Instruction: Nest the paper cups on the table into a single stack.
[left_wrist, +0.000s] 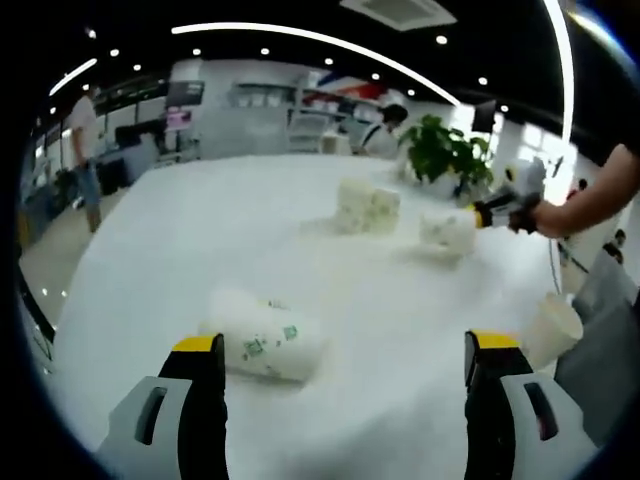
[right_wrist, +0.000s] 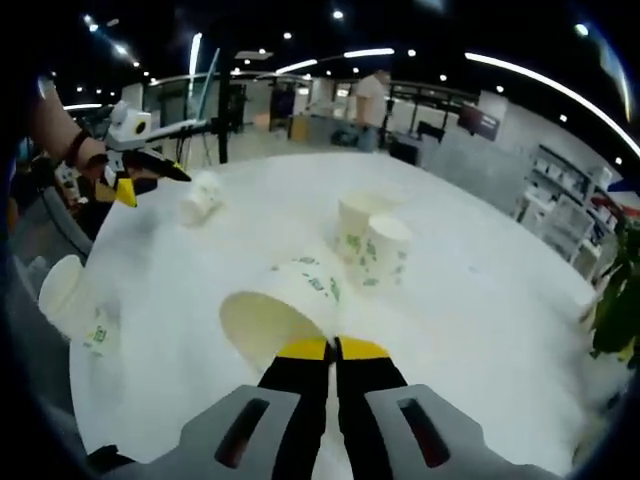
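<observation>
Several white paper cups with green print are spread over a round white table (left_wrist: 200, 230). One cup (left_wrist: 262, 345) lies on its side just ahead of my left gripper (left_wrist: 343, 342), nearer its left jaw; the jaws stand wide open. In the right gripper view that gripper (right_wrist: 150, 175) hovers beside the same lying cup (right_wrist: 200, 195). My right gripper (right_wrist: 333, 348) is shut on the rim of a tipped cup (right_wrist: 285, 300), whose mouth faces the camera; from the left gripper view they appear as the gripper (left_wrist: 480, 213) and the cup (left_wrist: 447, 232). Two cups (left_wrist: 368, 207) (right_wrist: 370, 240) stand together mid-table.
Another cup (left_wrist: 552, 328) (right_wrist: 65, 290) lies at the table's edge. A potted plant (left_wrist: 445, 150) stands at the far side. A person's forearm (left_wrist: 590, 195) reaches in from the right. Another person (left_wrist: 85, 150) stands beyond the table on the left.
</observation>
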